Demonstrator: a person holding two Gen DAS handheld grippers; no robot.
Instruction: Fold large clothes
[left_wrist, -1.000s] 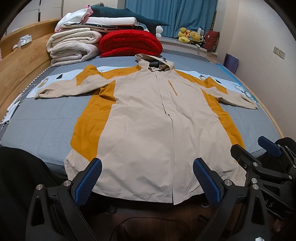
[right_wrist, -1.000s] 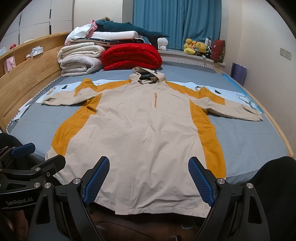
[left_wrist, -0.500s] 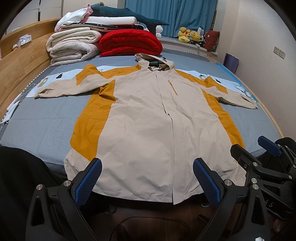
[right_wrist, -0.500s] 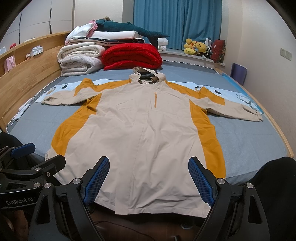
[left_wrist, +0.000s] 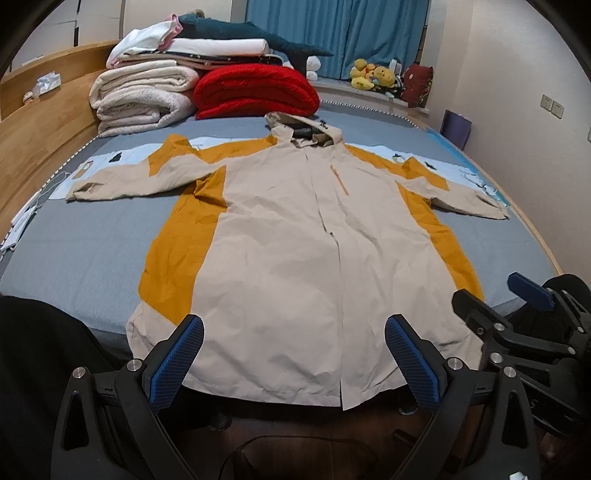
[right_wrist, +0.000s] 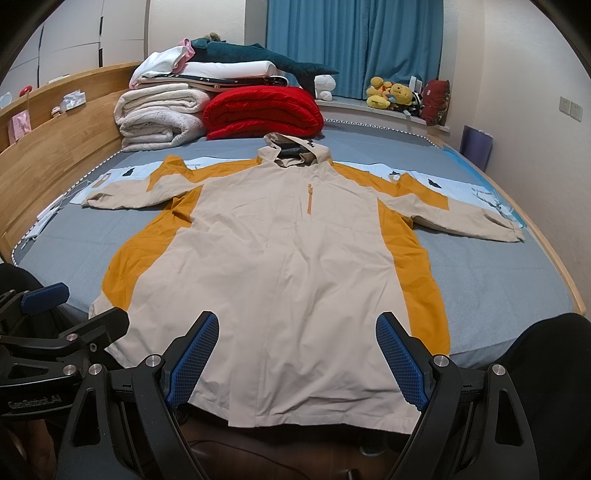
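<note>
The left gripper (left_wrist: 293, 363) hovers at the foot edge of the bed (left_wrist: 74, 258), its blue-padded fingers (left_wrist: 173, 363) spread wide with nothing between them. The hem of the jacket (left_wrist: 295, 258) lies just beyond and between those fingers, apart from them. The right gripper (right_wrist: 295, 363) is held the same way beside it, fingers wide apart and empty, facing the same hem; each gripper shows at the edge of the other's view.

The jacket lies face up and flat on the grey bedsheet, spread lengthwise along the middle of the bed, its hem draping over the foot edge and its hood (right_wrist: 295, 149) toward the far end. It is beige with mustard-orange panels down both sides and across the shoulders, a closed front placket and a short orange chest zip (right_wrist: 310, 199). Both sleeves stretch outward toward the side edges of the bed, resting over a pale blue printed cloth (right_wrist: 461, 190).

Beyond the hood sit a folded red blanket (right_wrist: 262, 110) and stacked white bedding (right_wrist: 162, 118) by the wooden headboard (right_wrist: 55, 155).
</note>
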